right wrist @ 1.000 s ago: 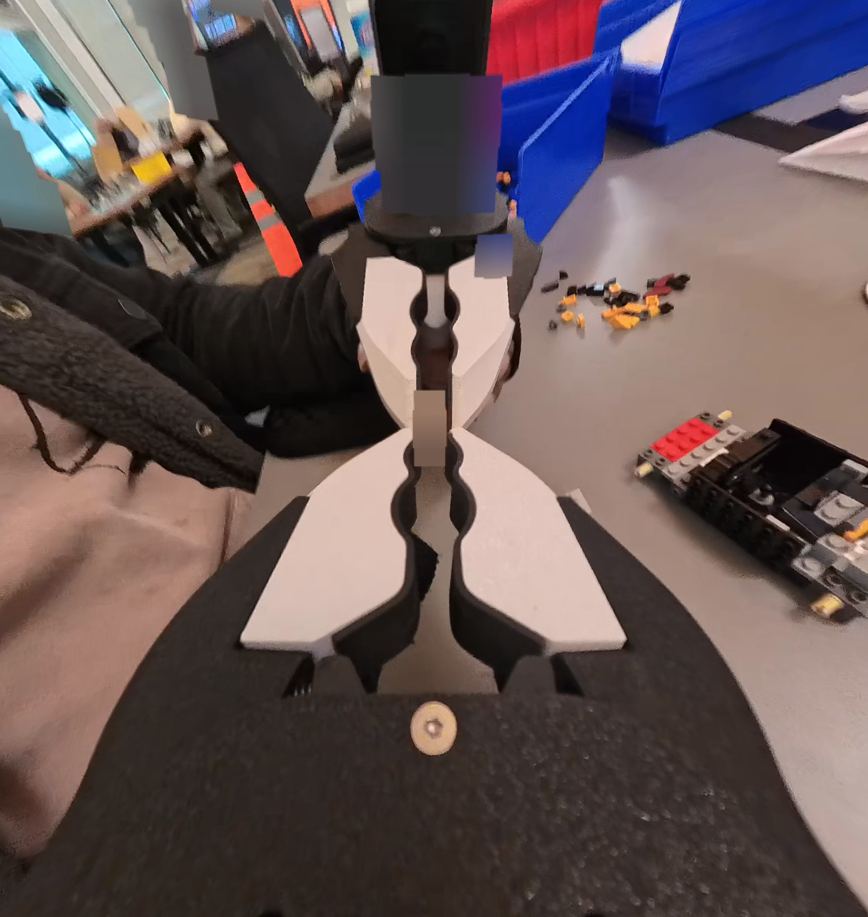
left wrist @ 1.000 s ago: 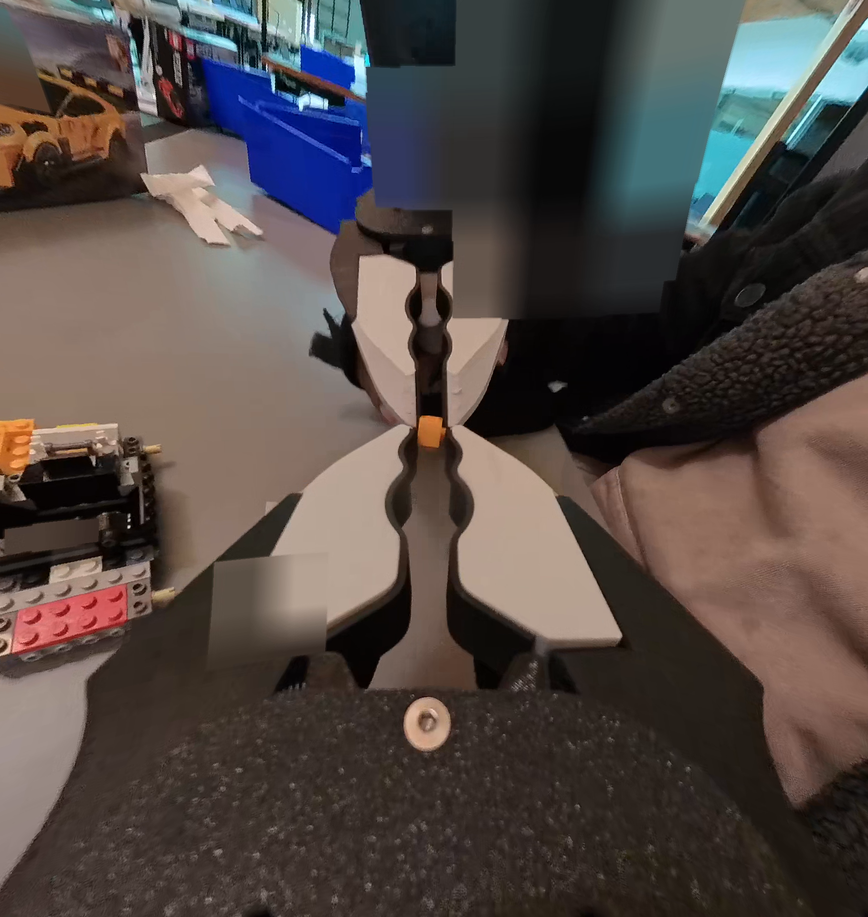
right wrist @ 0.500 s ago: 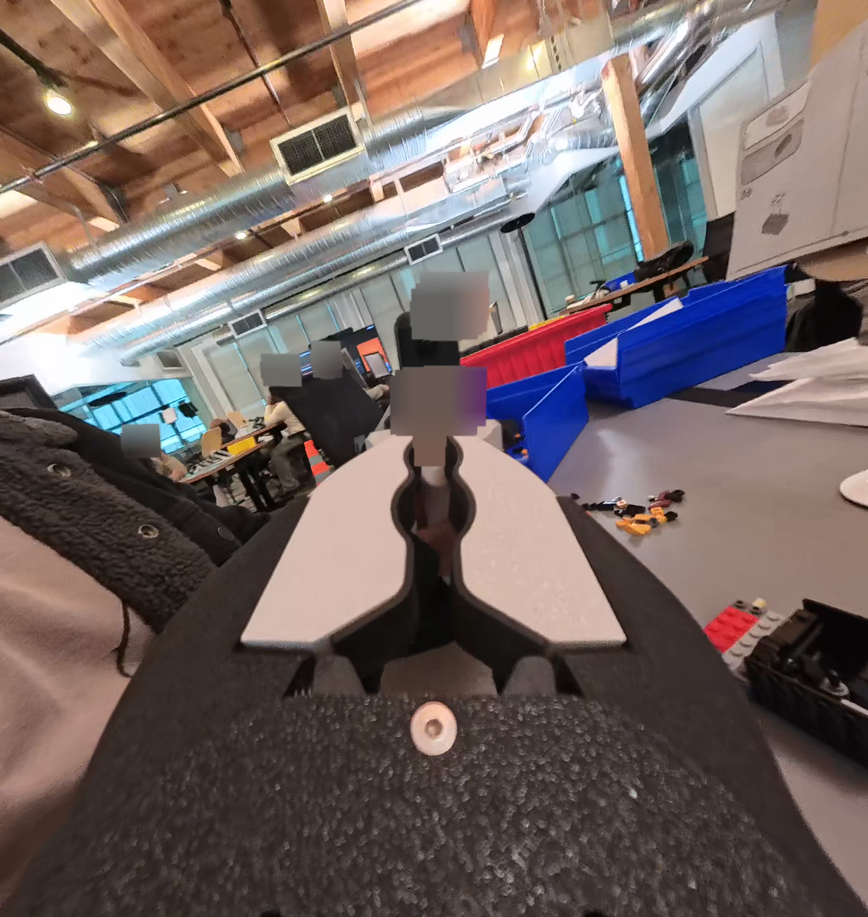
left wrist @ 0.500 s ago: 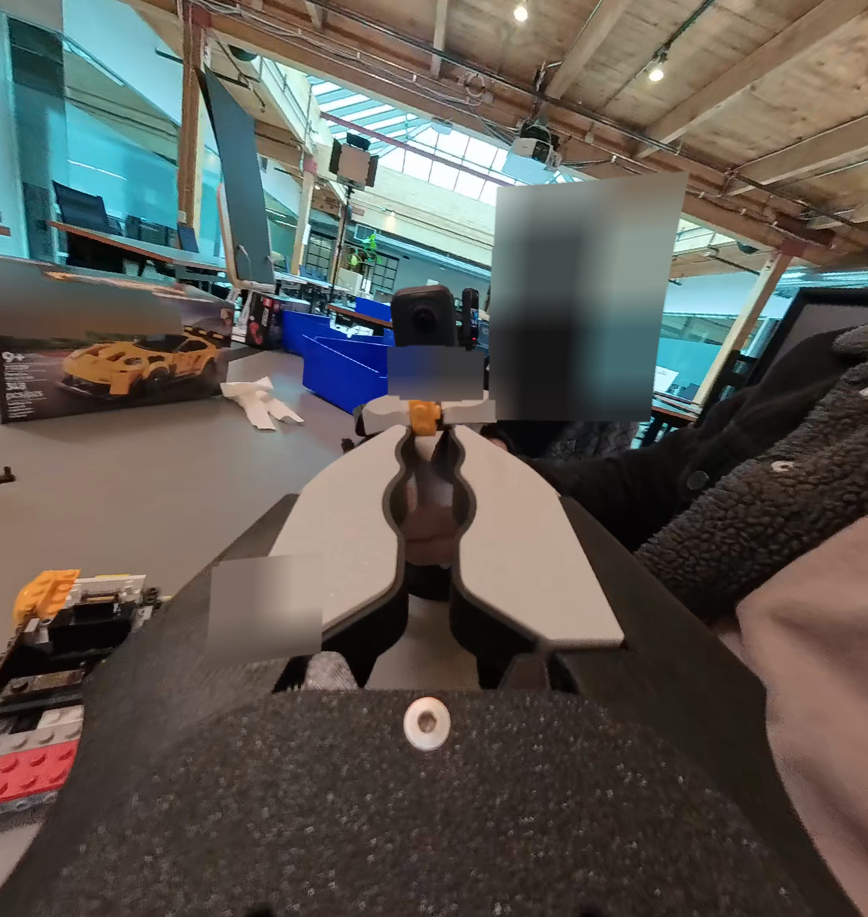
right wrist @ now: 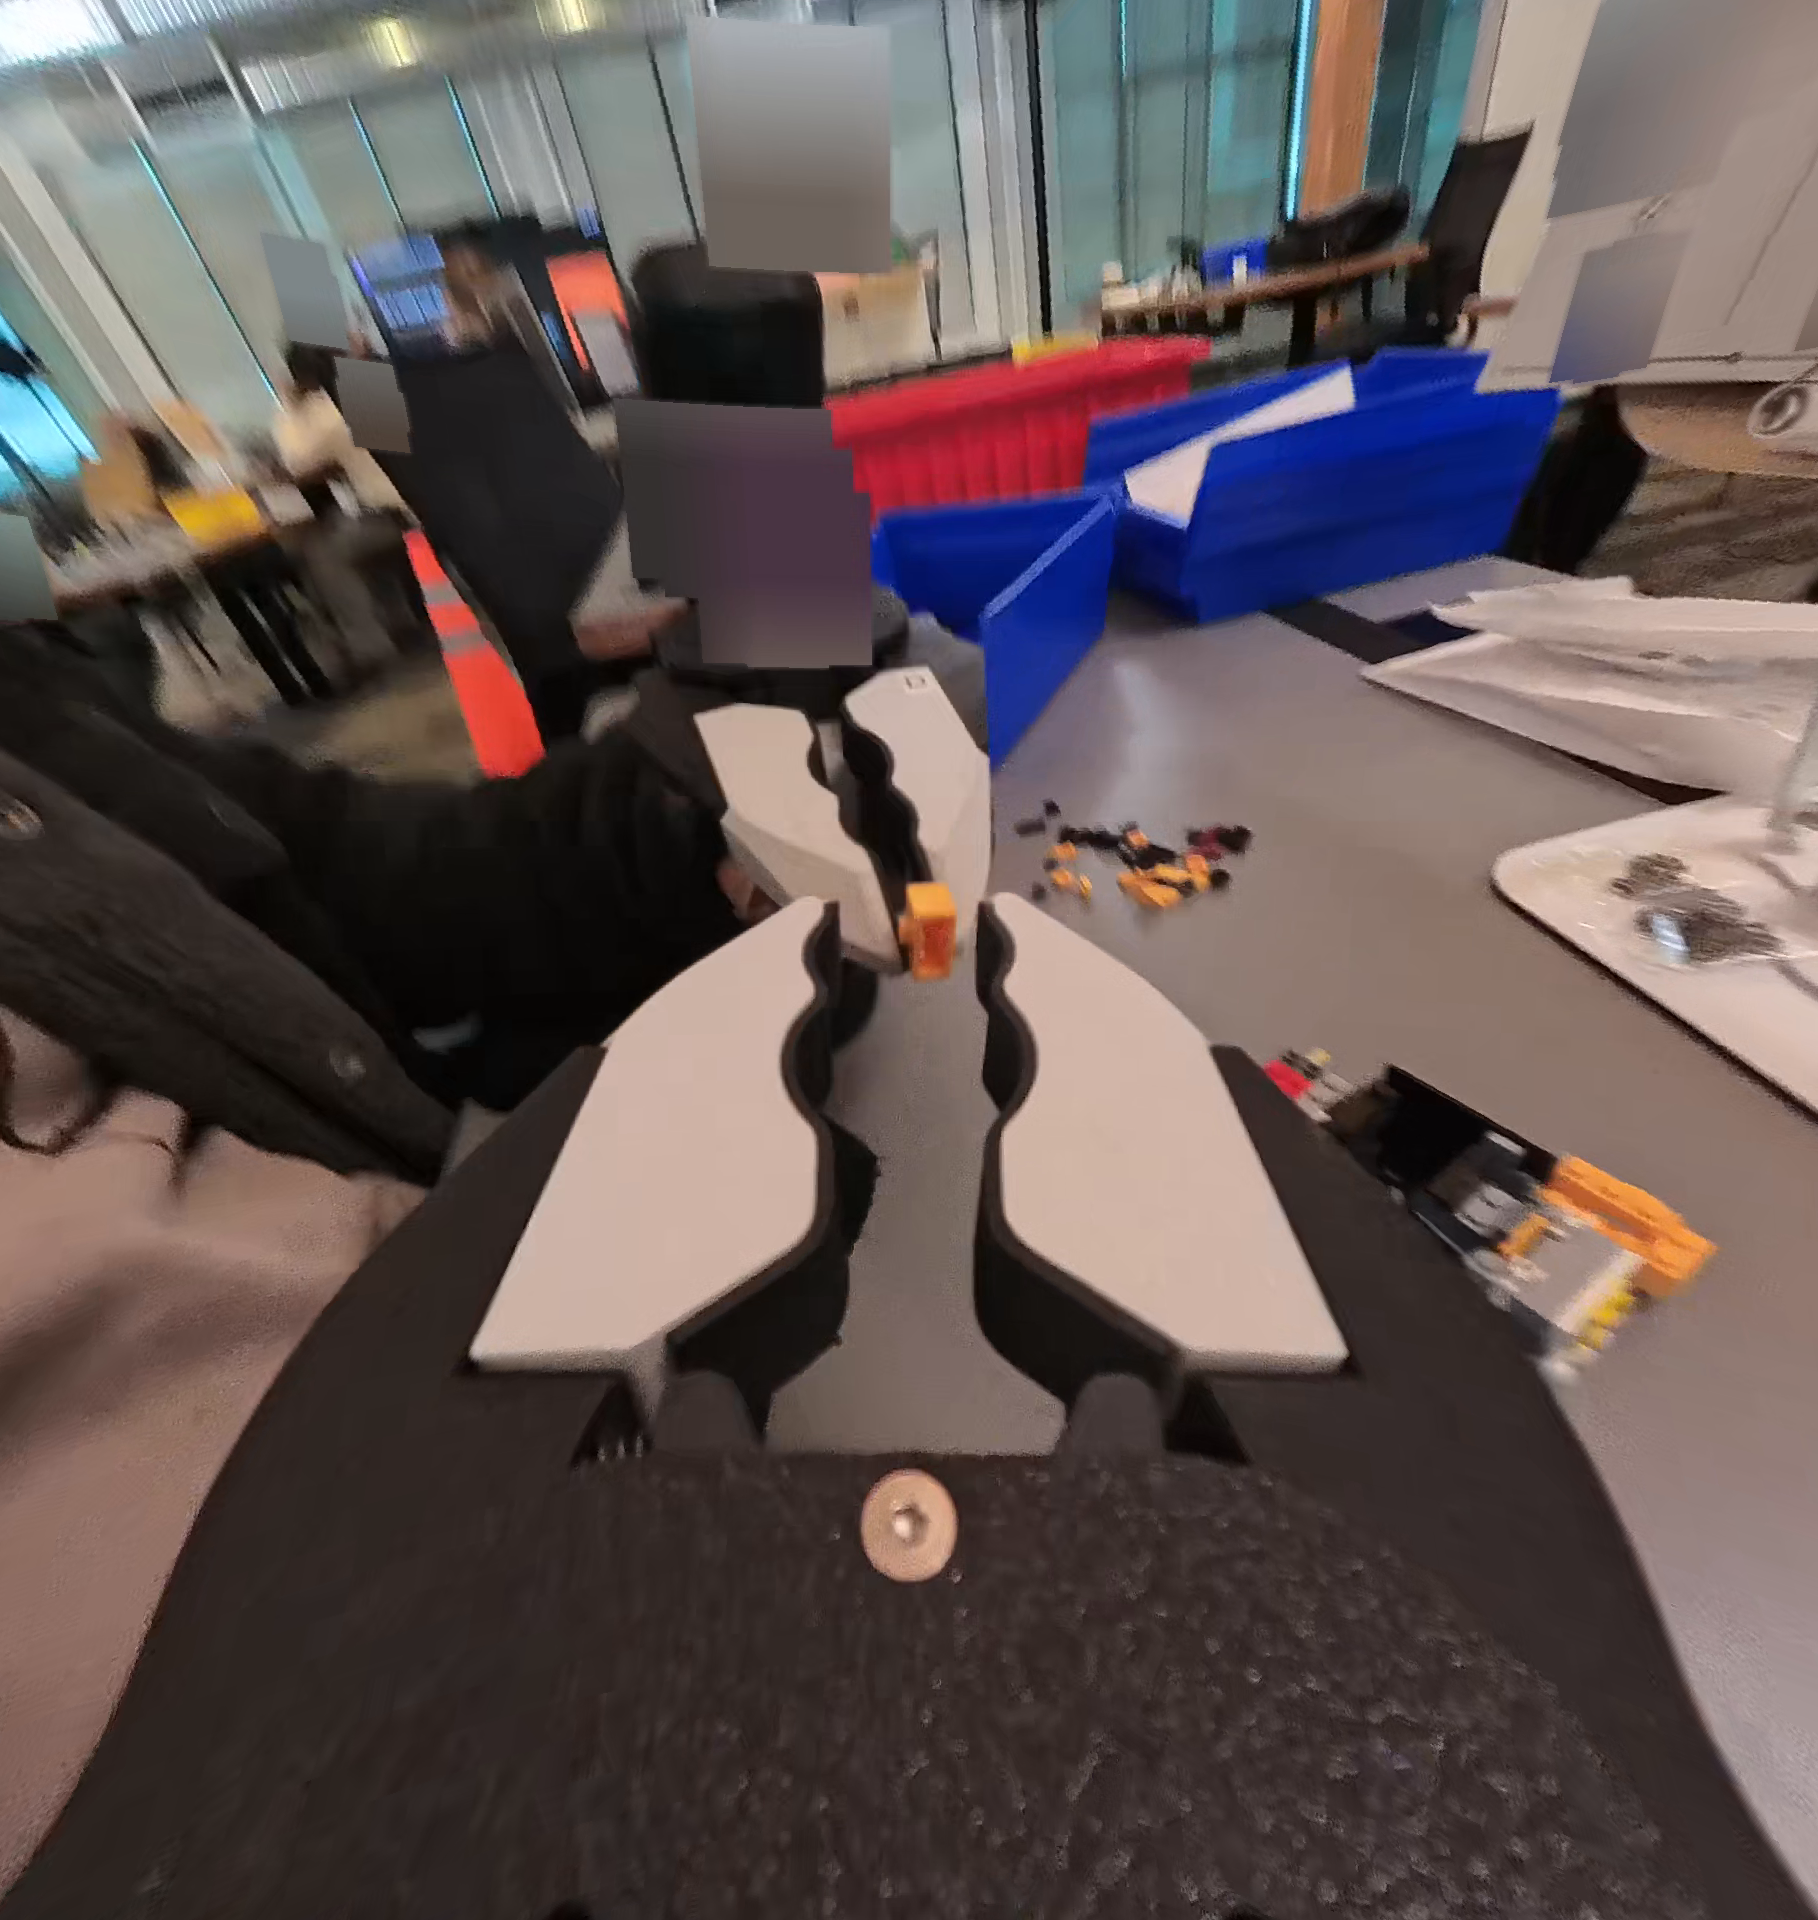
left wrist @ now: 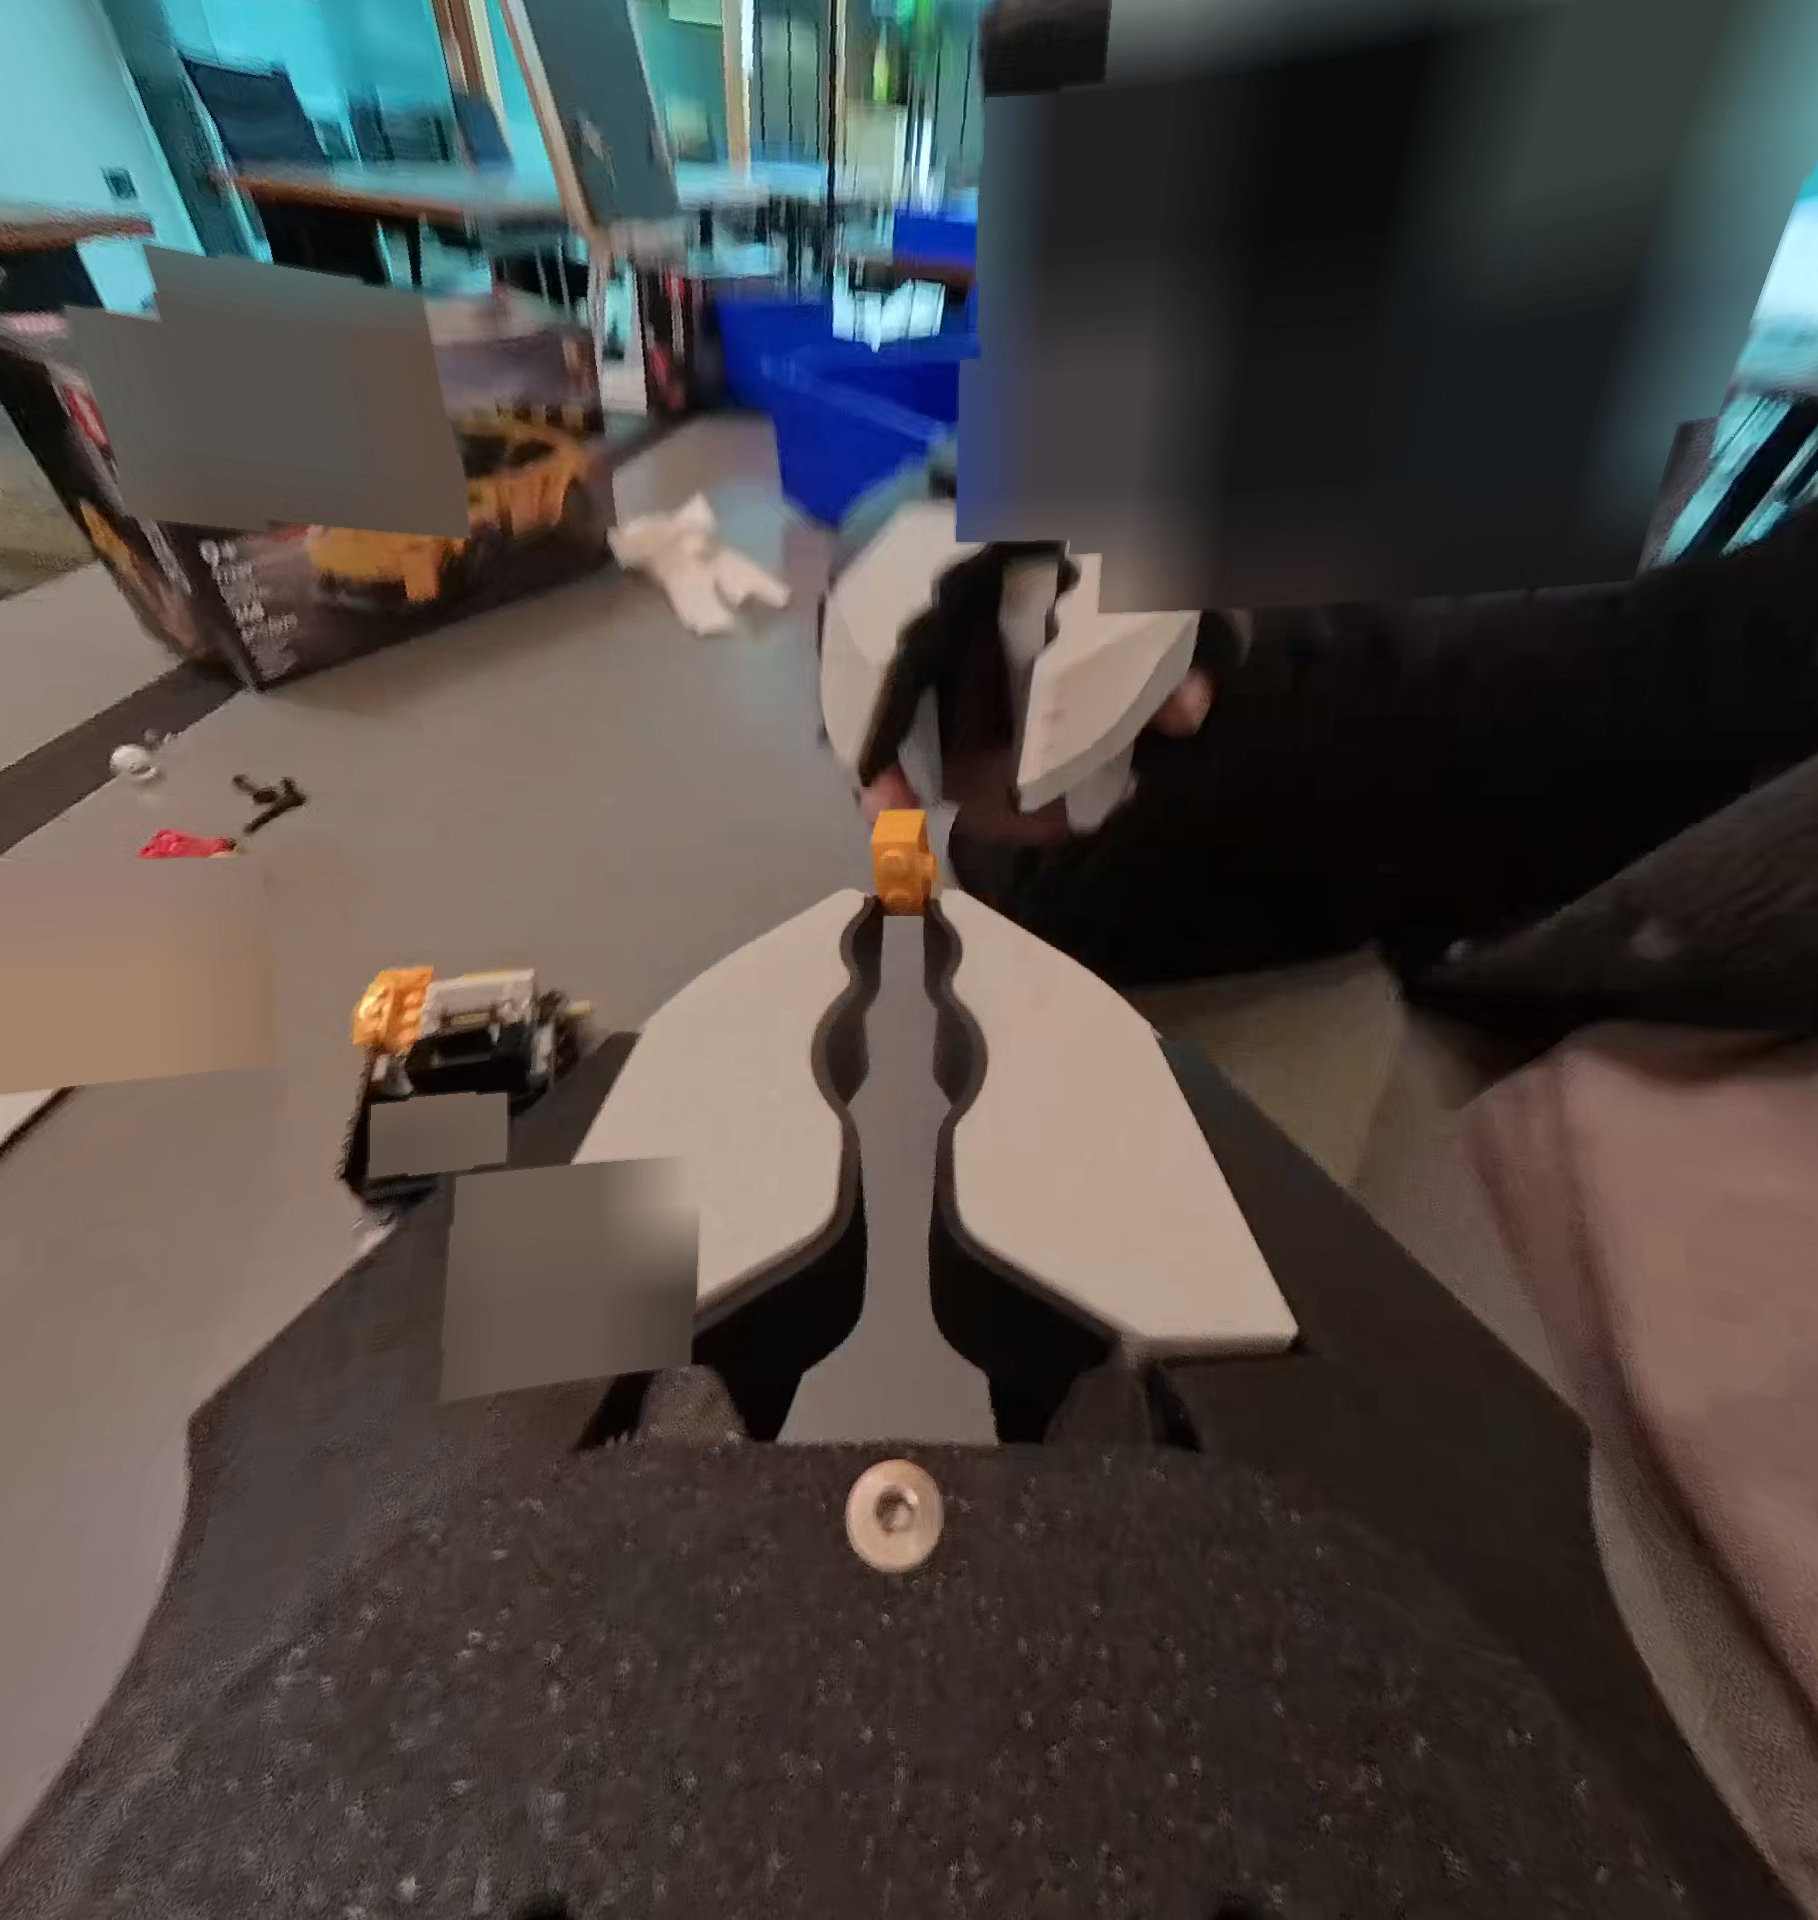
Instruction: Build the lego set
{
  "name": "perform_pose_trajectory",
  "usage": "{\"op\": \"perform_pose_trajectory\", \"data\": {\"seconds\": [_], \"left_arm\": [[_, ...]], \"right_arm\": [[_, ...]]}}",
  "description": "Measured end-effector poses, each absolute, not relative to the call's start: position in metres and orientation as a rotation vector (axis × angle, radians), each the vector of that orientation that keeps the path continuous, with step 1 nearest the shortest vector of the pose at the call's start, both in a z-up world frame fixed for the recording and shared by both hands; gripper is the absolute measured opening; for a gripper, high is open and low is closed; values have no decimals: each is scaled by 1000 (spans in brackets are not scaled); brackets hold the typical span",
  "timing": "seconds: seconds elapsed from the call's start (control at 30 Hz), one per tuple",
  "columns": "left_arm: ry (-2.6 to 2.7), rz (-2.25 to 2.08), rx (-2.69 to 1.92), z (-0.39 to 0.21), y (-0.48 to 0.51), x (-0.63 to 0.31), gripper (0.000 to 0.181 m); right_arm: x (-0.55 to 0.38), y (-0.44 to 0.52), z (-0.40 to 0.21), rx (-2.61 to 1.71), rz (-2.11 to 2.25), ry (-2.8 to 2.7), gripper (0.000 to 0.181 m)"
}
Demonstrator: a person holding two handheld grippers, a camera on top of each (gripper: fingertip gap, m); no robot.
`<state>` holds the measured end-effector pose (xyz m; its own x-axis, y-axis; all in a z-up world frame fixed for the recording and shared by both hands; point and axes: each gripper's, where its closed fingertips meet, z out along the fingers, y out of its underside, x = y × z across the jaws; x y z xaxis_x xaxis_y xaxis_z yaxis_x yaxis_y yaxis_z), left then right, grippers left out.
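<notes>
The left claw [left wrist: 903, 902] reaches up the middle of its view, tips clenched on a small orange brick [left wrist: 903, 860] held above the grey surface [left wrist: 531, 831]; the brick stands upright, long axis vertical, a round stud on the face toward the camera; the right claw [right wrist: 903, 925] sits released, its tips apart, the same orange brick [right wrist: 930, 928] just inside its right tip, whether touching is unclear; the partly built car [right wrist: 1497, 1195], black with orange and grey parts, lies on the surface at right of the right wrist view, blurred.
</notes>
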<state>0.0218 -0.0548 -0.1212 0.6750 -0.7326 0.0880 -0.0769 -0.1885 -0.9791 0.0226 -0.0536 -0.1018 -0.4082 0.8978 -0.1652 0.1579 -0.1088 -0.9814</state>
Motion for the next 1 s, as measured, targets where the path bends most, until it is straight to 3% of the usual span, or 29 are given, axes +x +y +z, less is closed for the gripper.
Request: {"op": "perform_pose_trajectory", "data": {"seconds": [0.1, 0.27, 0.47, 0.6, 0.73, 1.0], "left_arm": [[811, -514, -1795, -143, -52, 32, 8], [912, -409, -1850, -150, -48, 40, 8], [899, -400, -1739, -127, -31, 34, 8], [921, -457, -1745, -117, -12, 26, 24], [902, -606, -1712, -103, -6, 22, 11], [993, -523, -1884, -133, -35, 21, 9]], "right_arm": [[25, -53, -116, -1210, 1408, -1734, 25], [33, -49, -137, -1170, 1228, -1922, 8], [28, -30, -113, -1150, 1530, -1709, 8], [18, -12, -95, -1119, 1767, -1600, 8], [10, -9, -92, -1074, 1786, -1597, 8], [16, -36, -125, -1071, 1567, -1834, 10]]}}
